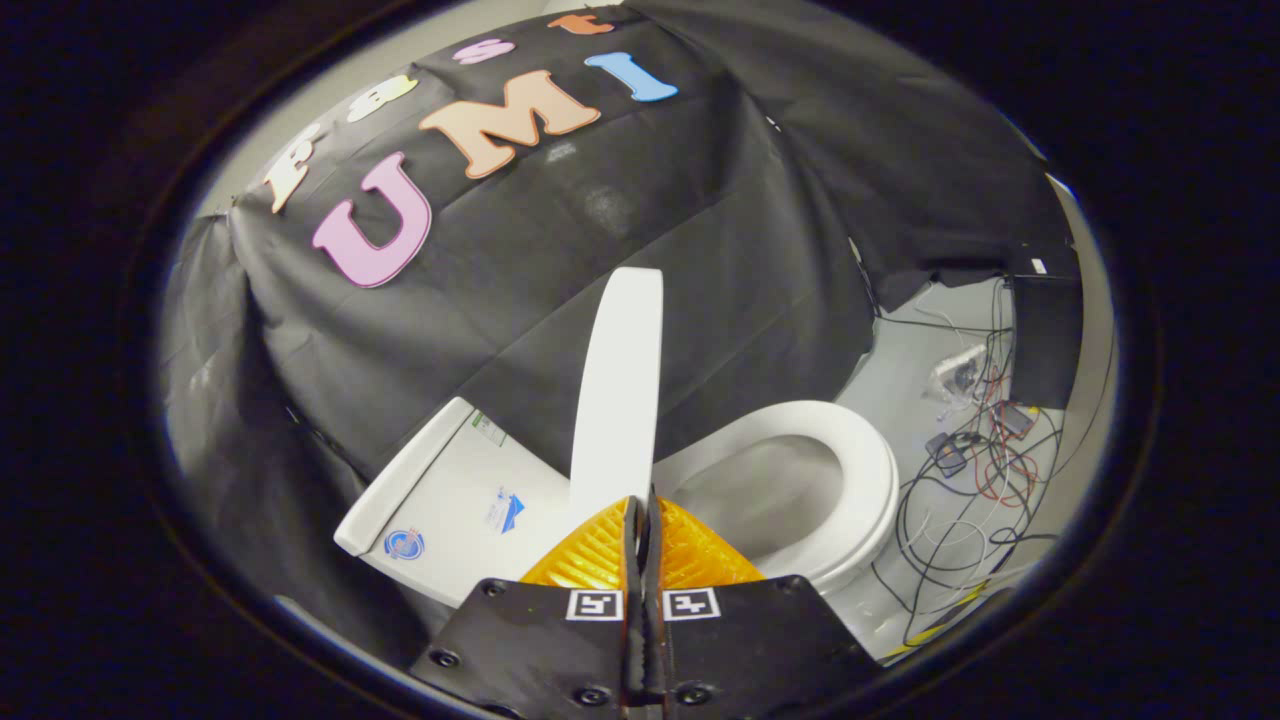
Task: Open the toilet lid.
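Note:
The white toilet lid (618, 390) stands raised, nearly upright, and I see it edge-on just ahead of my fingertips. To its right the white seat ring (866, 470) lies flat around the open bowl (760, 495). To the lid's left is the white tank (450, 490) with stickers on it. My gripper (640, 502) is shut: the two orange fingers (590, 555) are pressed together with nothing between them. Their tips sit at the lid's lower end; whether they touch it is unclear.
Black cloth hangs behind and to the left of the toilet. On the grey floor to the right lies a tangle of cables (965, 500) and small devices, with a dark box (1045, 340) further back.

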Available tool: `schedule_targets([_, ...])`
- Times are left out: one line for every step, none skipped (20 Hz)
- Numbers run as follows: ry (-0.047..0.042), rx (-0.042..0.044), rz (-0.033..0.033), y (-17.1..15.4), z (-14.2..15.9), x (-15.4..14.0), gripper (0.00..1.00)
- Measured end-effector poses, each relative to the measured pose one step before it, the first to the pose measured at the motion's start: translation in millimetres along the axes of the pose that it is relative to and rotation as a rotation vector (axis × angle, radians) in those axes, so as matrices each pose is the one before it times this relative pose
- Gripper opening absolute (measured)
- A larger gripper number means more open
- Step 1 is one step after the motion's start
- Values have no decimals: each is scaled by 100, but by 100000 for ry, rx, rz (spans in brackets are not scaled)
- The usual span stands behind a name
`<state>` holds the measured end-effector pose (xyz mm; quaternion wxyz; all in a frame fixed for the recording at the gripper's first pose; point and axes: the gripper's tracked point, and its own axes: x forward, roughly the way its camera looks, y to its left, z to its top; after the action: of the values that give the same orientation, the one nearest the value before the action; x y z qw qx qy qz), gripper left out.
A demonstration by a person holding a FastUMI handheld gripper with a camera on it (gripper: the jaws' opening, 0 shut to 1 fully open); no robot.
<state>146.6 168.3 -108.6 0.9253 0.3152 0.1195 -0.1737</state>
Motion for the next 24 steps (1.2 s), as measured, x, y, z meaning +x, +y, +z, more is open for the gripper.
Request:
schedule_targets([690, 457, -463, 303, 41, 14, 0])
schedule_targets([-23, -787, -378, 149, 46, -42, 0])
schedule_targets([175, -1691, -277, 286, -62, -75, 0])
schedule_targets([67, -1790, -41, 442, 75, -30, 1])
schedule_targets([262, -1268, 205, 397, 183, -72, 0])
schedule_targets([-8, -968, 398, 511, 220, -1, 0])
schedule_targets([-110, -767, 551, 603, 109, -58, 0])
schedule_targets([-449, -862, 592, 493, 186, -5, 0])
schedule_targets([60, -1105, 563, 494, 69, -35, 0])
schedule_targets([100, -1464, 255, 451, 47, 85, 1])
schedule_targets([78, -984, 396, 523, 71, -20, 0])
schedule_targets([585, -663, 427, 500, 6, 82, 1])
schedule_targets([-439, -723, 607, 655, 190, -48, 0])
schedule_targets([379, -600, 724, 559, -51, 51, 1])
schedule_targets([-496, -1494, 662, 665, 72, -29, 0])
schedule_targets([450, -1052, 645, 574, -51, 88, 0])
schedule_targets([-383, -1010, 392, 556, 49, 44, 0])
schedule_targets([353, -1581, 576, 716, 57, 101, 0])
schedule_targets([114, -1464, 375, 499, 32, 74, 0])
schedule_targets([212, -1685, 476, 456, -12, 108, 0])
schedule_targets([-134, -1615, 649, 503, 60, 44, 0])
schedule_targets([-237, -896, 448, 435, -32, 90, 0])
schedule_targets([-559, -581, 470, 558, 14, 10, 0])
schedule_targets([-261, -660, 611, 466, -70, 80, 0])
